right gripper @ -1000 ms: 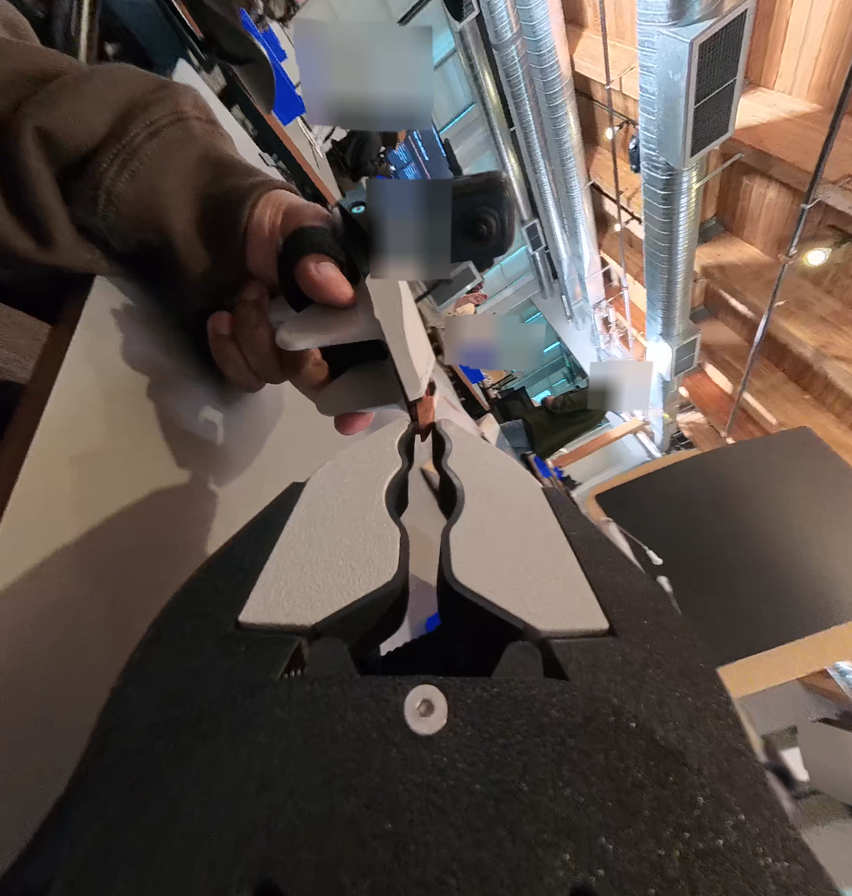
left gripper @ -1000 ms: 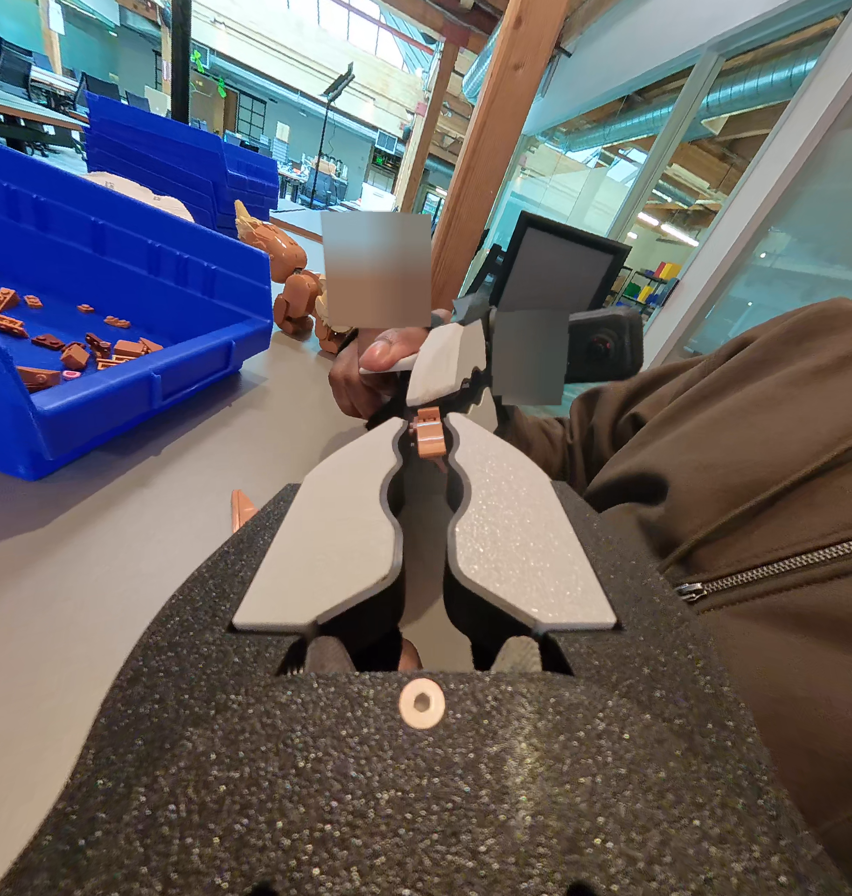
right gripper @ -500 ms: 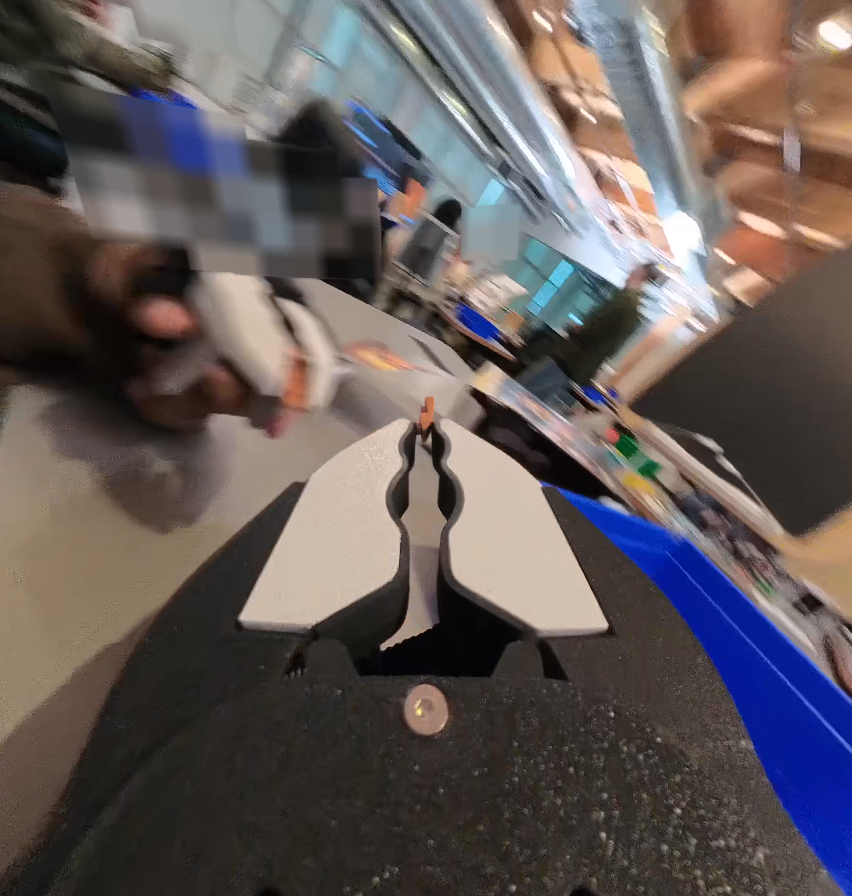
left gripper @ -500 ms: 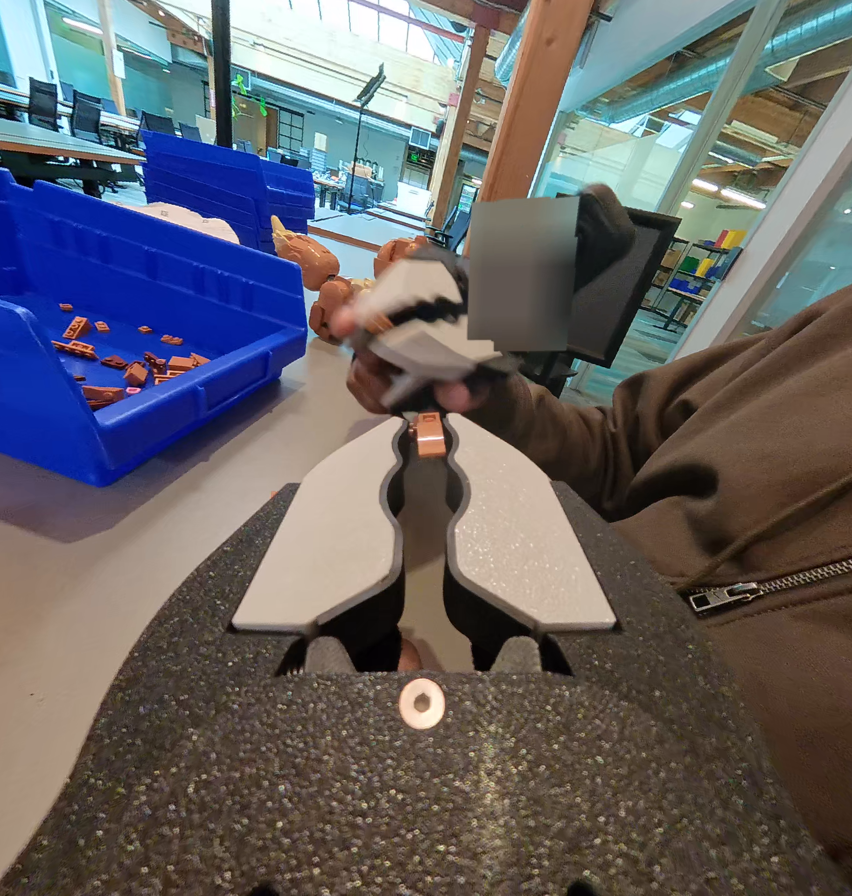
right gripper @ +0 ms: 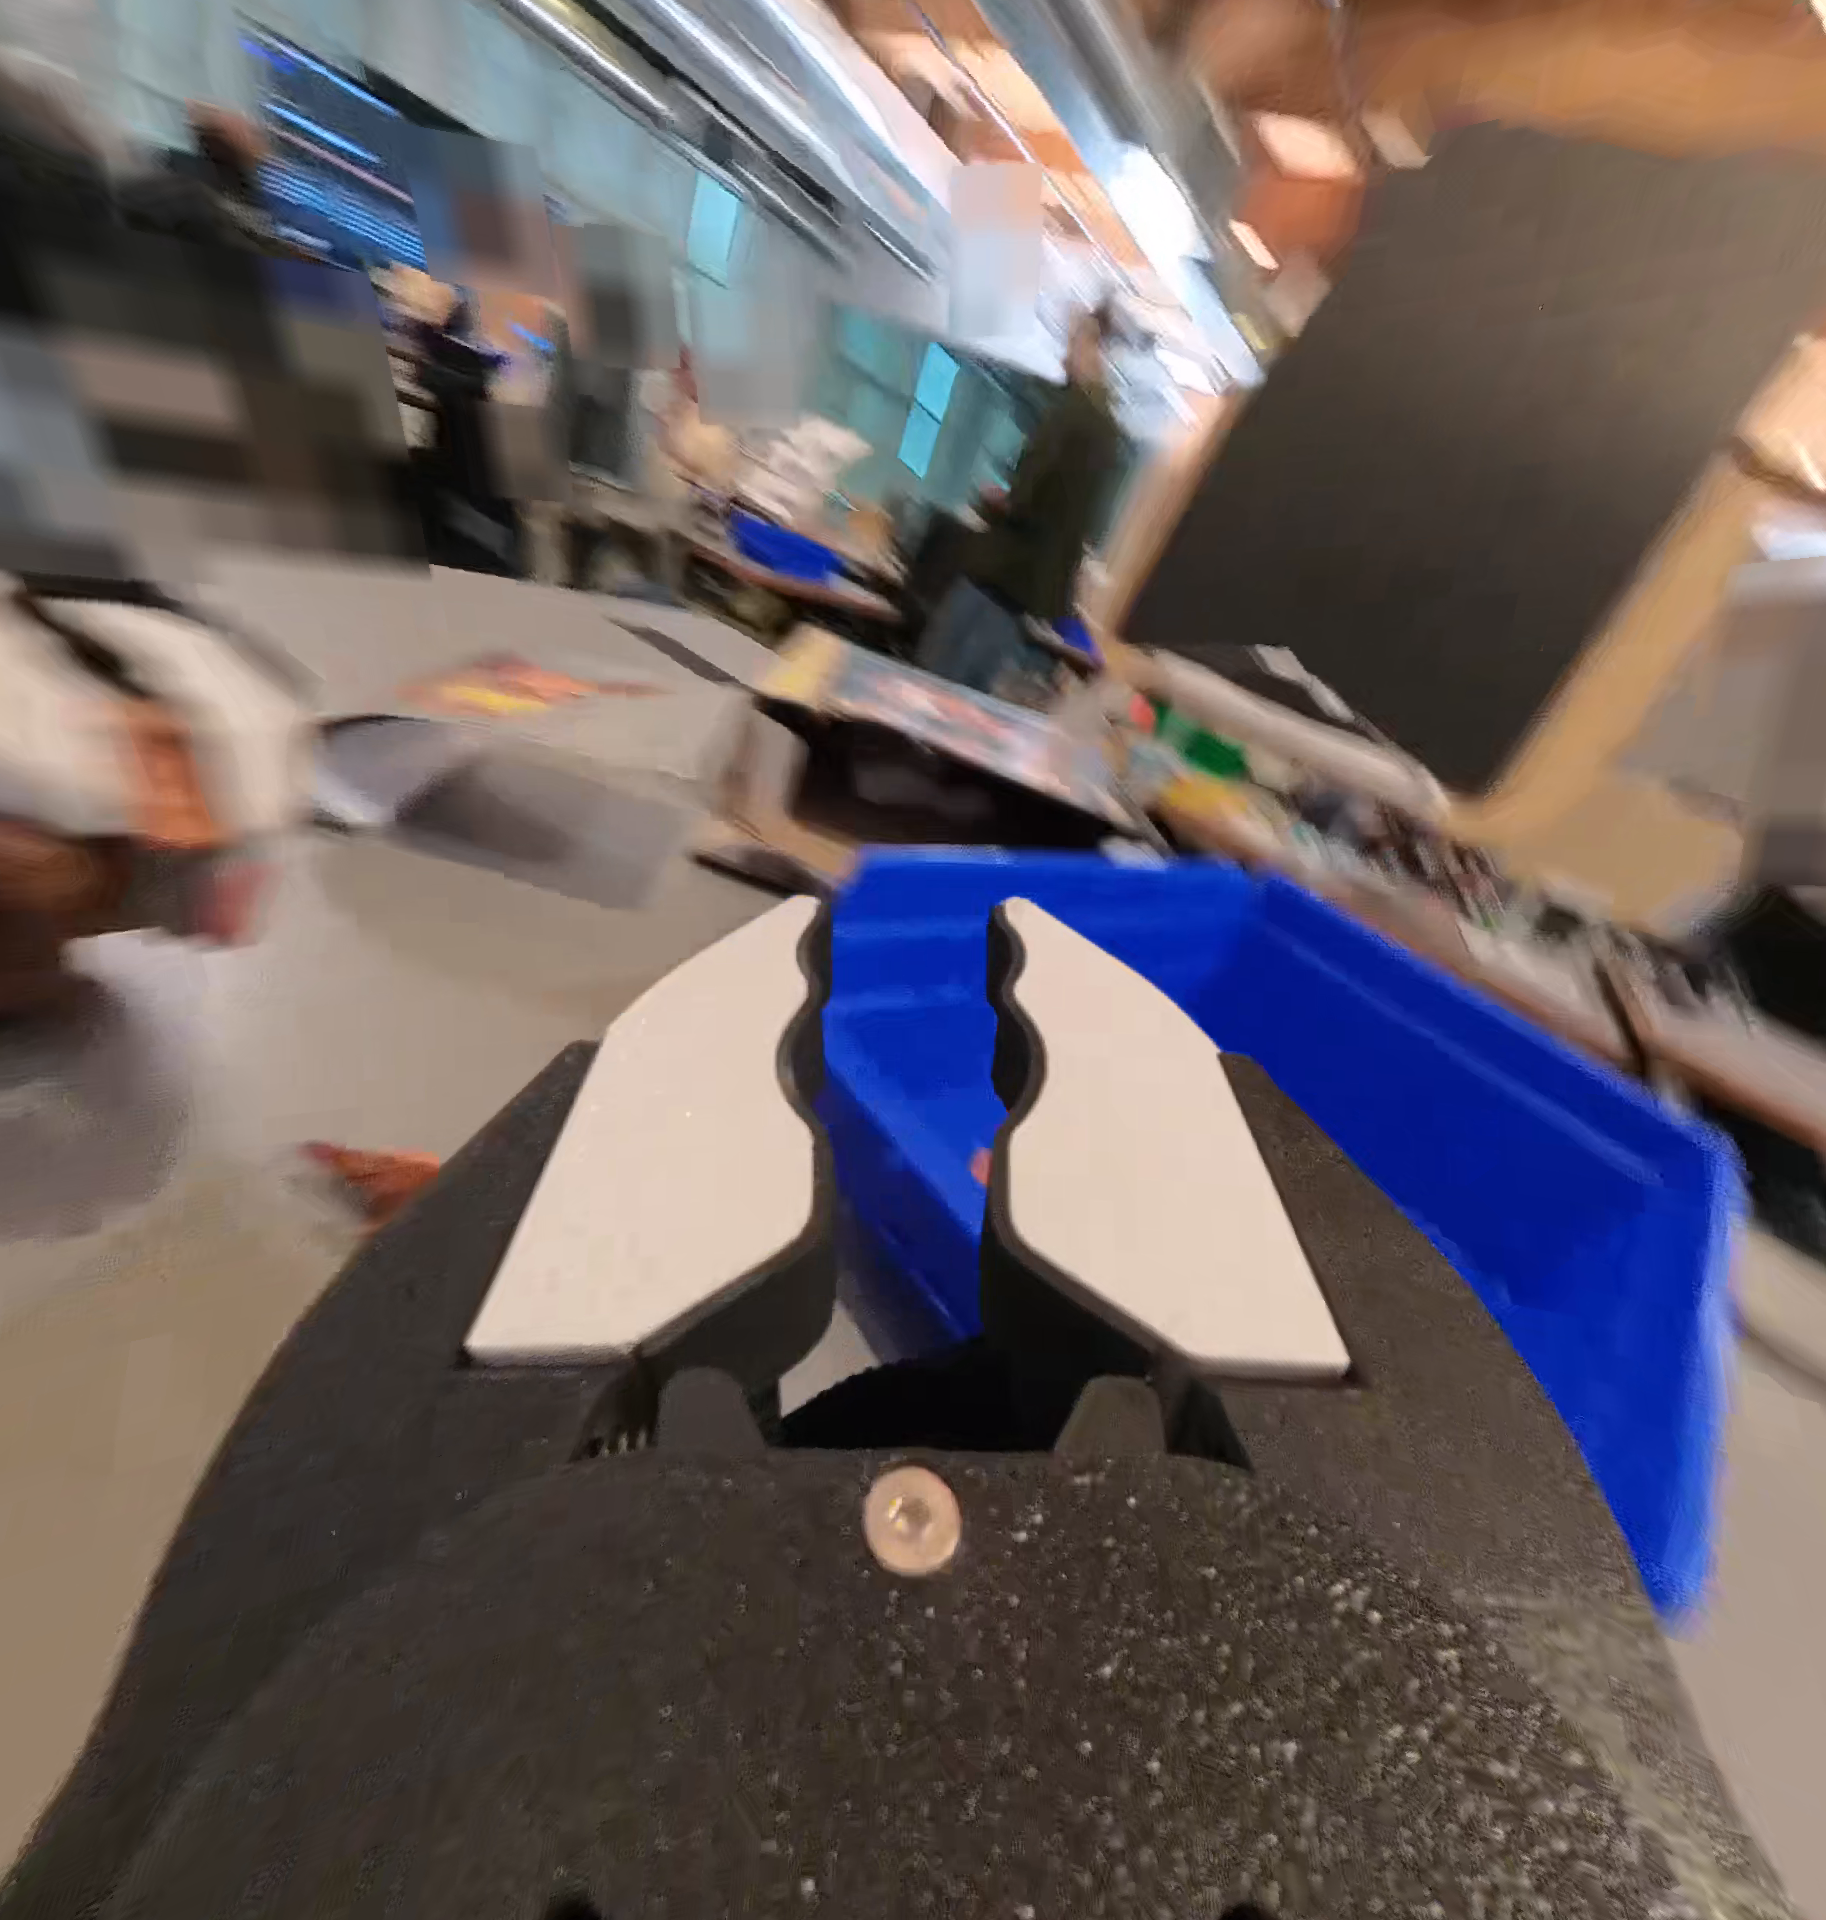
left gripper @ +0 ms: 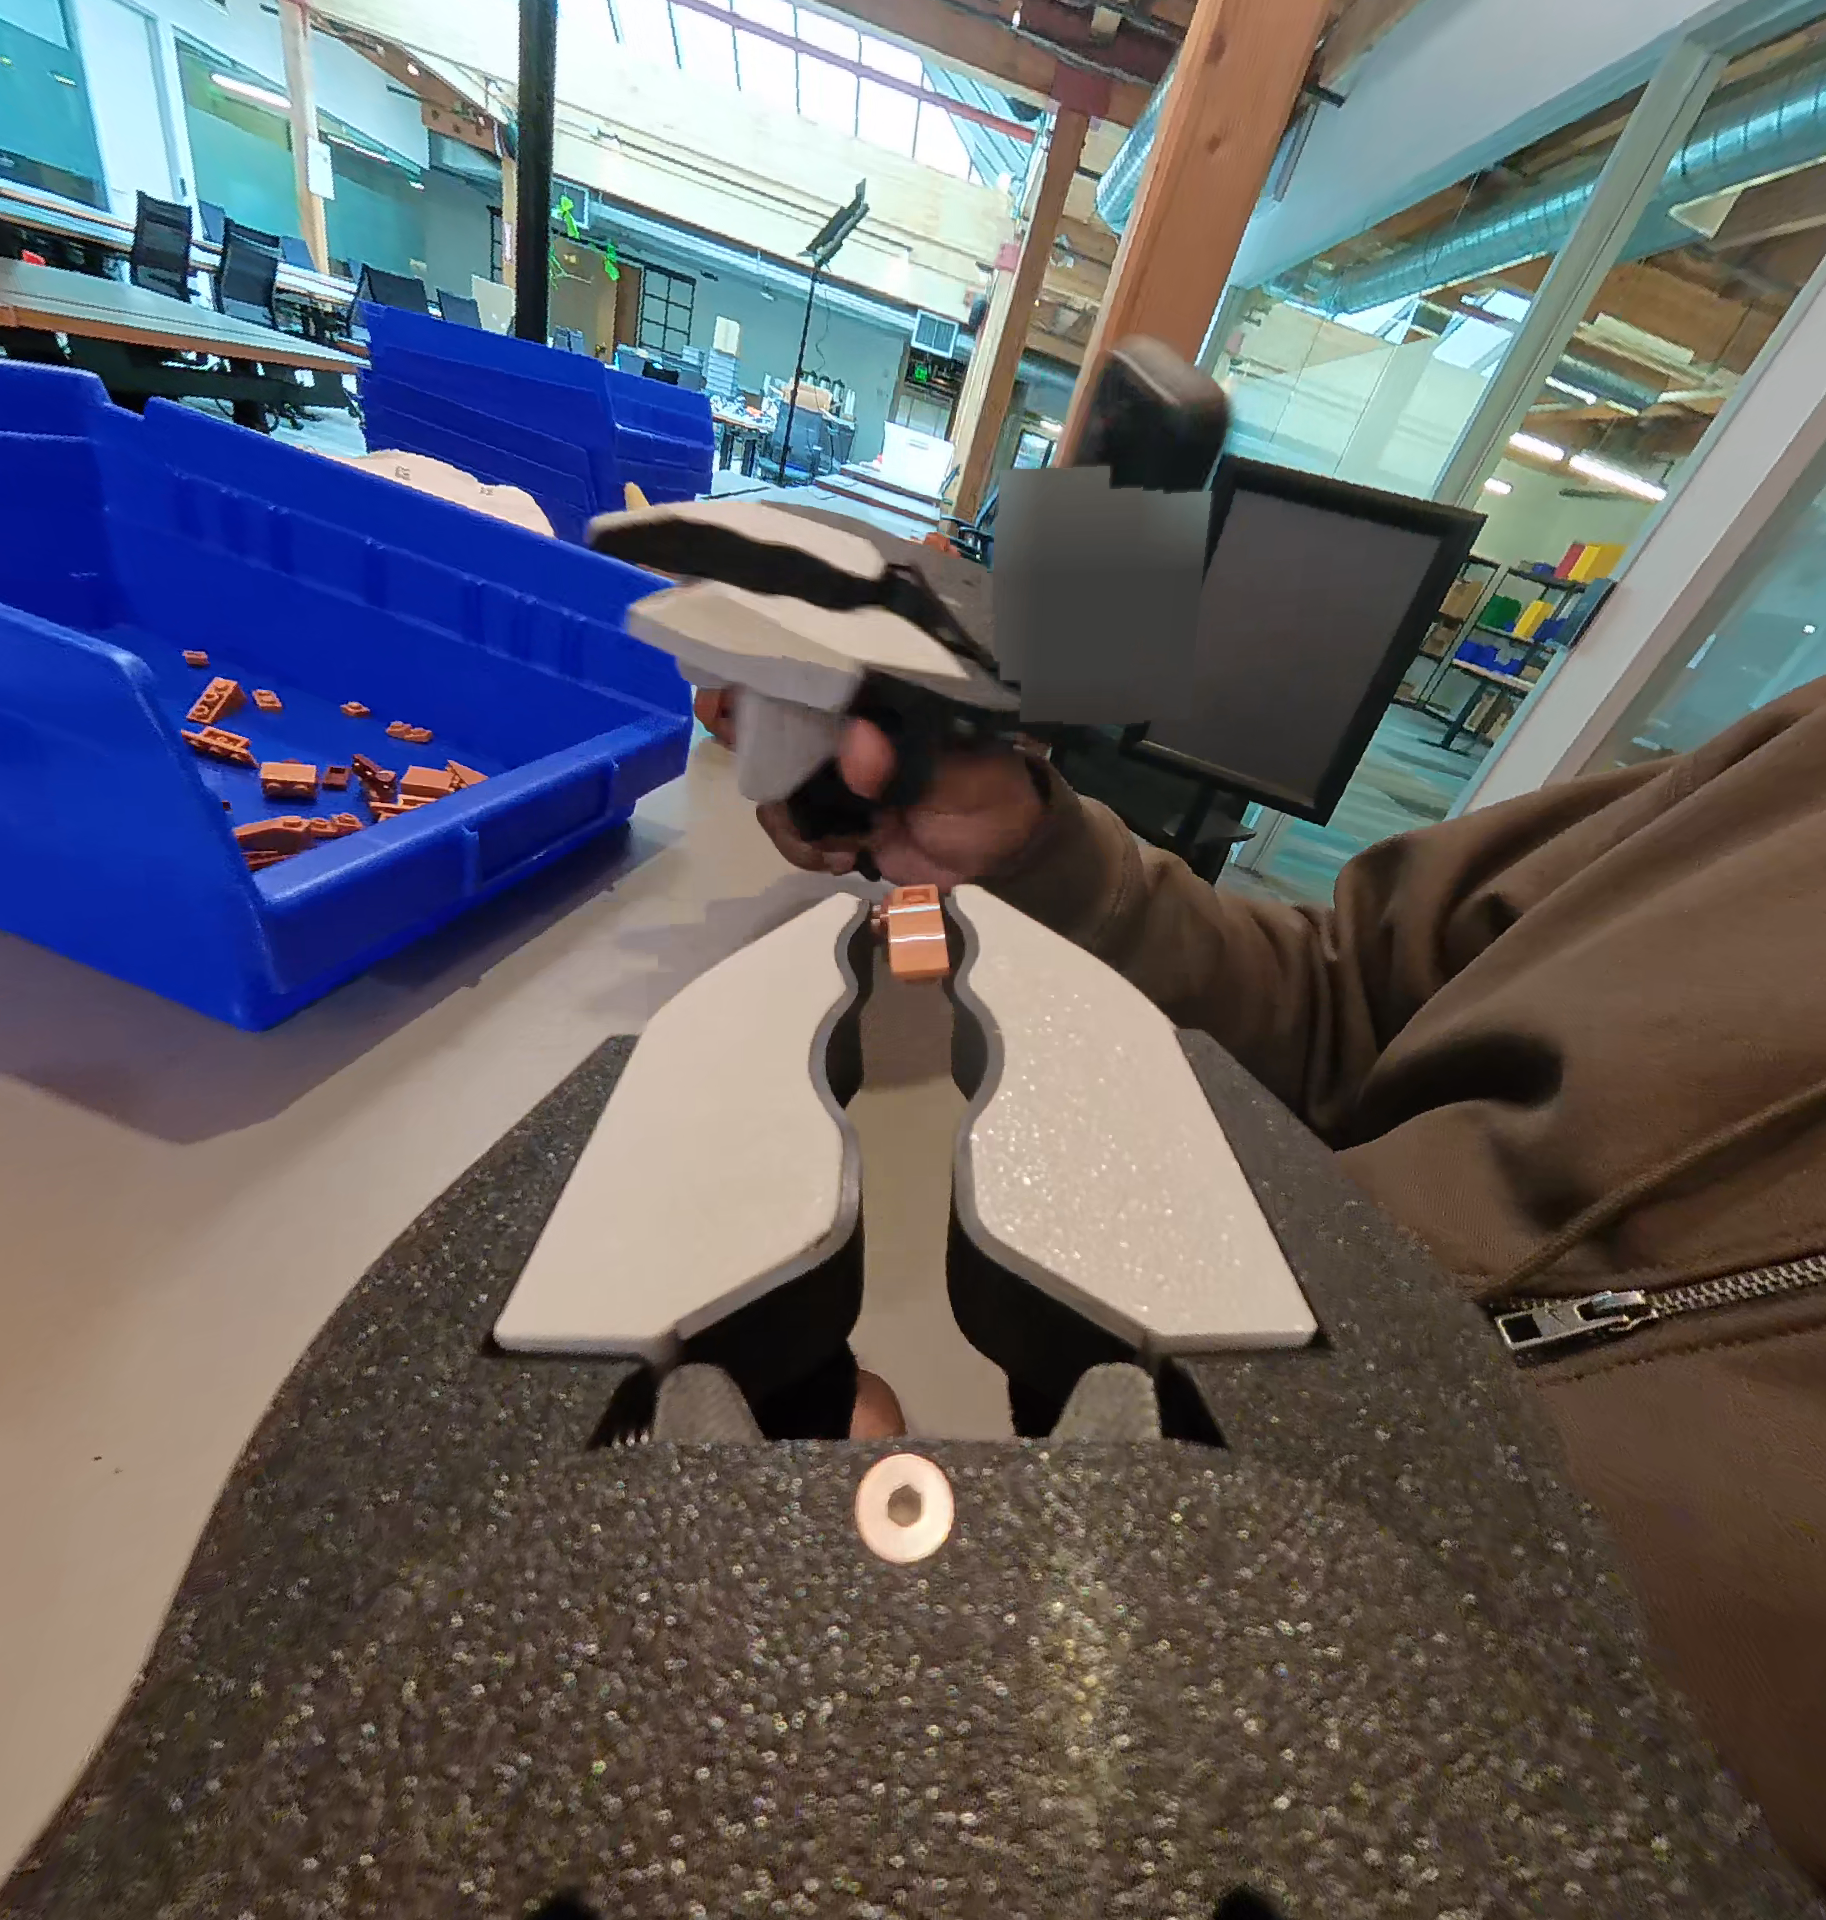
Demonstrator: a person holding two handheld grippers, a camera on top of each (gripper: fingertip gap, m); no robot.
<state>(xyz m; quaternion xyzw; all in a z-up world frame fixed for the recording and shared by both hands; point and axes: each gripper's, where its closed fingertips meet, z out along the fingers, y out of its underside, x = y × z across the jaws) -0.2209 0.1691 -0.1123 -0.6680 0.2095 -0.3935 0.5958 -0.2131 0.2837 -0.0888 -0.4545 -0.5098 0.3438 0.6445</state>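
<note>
- Two grippers are up in front of me, and only my left gripper [left gripper: 907, 920] carries anything: its jaws are pinched on a small tan-orange brick assembly [left gripper: 914, 935] right at the tips, raised off the grey tabletop [left gripper: 213, 1195].
- My right gripper [right gripper: 907, 914] has its jaws spread with nothing between them; through the gap I see only the wall of the blue bin [right gripper: 1408, 1091]. That view is heavily motion-blurred.
- From the left side, the right gripper hangs over the near corner of the same blue bin [left gripper: 389, 873], fingers pointing left and slightly down, the person's hand [left gripper: 919, 810] wrapped round its handle, brown sleeve [left gripper: 1408, 987] trailing back.
- Loose reddish-brown bricks [left gripper: 317, 774] lie scattered on the bin floor.
- One small orange piece [right gripper: 369, 1169] lies on the tabletop beside the bin; it is too blurred to name.
- Left gripper is level, aimed forward, just under that hand.
</note>
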